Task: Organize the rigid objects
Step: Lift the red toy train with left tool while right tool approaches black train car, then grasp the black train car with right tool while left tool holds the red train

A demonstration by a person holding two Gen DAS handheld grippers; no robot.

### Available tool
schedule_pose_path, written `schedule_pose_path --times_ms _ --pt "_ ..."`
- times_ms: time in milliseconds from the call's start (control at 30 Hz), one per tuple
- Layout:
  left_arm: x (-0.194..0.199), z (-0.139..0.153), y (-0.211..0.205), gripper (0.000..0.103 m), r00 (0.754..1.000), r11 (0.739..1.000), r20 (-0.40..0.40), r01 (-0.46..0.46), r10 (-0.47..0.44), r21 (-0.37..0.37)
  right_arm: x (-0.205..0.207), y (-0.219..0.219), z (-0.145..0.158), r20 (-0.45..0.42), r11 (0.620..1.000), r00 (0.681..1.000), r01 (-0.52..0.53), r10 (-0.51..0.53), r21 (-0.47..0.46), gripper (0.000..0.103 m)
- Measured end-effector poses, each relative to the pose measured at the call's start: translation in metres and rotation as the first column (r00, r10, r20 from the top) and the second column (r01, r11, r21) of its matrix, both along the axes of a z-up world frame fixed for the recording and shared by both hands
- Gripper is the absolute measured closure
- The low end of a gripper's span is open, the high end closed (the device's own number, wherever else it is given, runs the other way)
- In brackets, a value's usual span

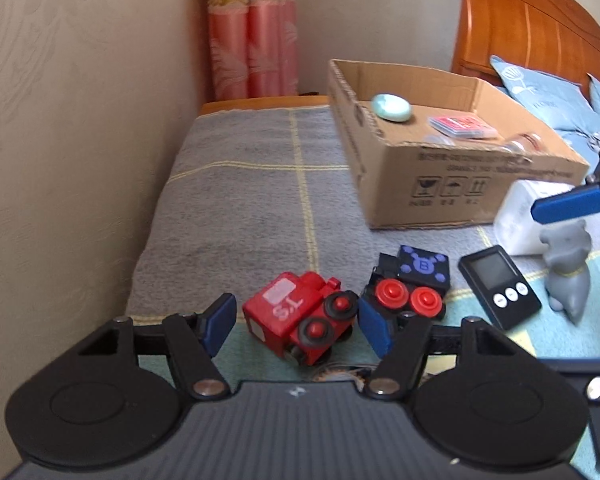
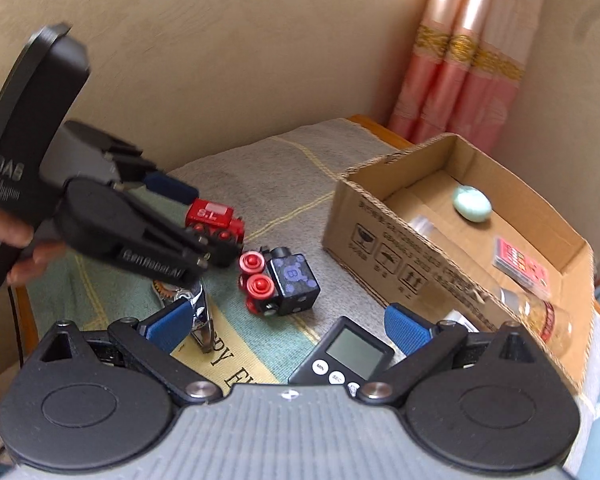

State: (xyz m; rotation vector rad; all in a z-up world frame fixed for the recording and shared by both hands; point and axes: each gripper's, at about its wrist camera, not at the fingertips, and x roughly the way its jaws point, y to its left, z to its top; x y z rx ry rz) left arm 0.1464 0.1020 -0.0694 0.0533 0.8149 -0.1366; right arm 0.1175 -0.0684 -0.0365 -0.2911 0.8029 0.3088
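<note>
A red toy train lies on its side on the blanket, between the open blue pads of my left gripper, not touched by either pad. It also shows in the right wrist view under the left gripper. A black toy train car with red wheels and purple marks lies just right of it. A black digital timer lies further right, just below my open, empty right gripper. A grey animal figure stands at the right.
An open cardboard box sits behind, holding a mint oval object, a red card pack and a bottle. A white box sits beside it. A metal nail clipper lies near my right gripper's left finger. Wall at left.
</note>
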Motion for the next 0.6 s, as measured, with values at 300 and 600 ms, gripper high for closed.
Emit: schedule_pose_path --times_ms 300,600 --pt "-0.005 -0.004 -0.001 0.036 0.995 0.993 -0.017 0.1 -0.099 0.056 0.033 0.008 -0.02 -0.039 0.987 0.988 -0.149 0.146 -0.061 0.013" --pt "0.006 -0.013 0.005 0.044 0.993 0.993 -0.016 0.121 -0.121 0.009 0.058 0.012 -0.035 -0.061 0.983 0.982 -0.182 0.179 -0.037 0.029"
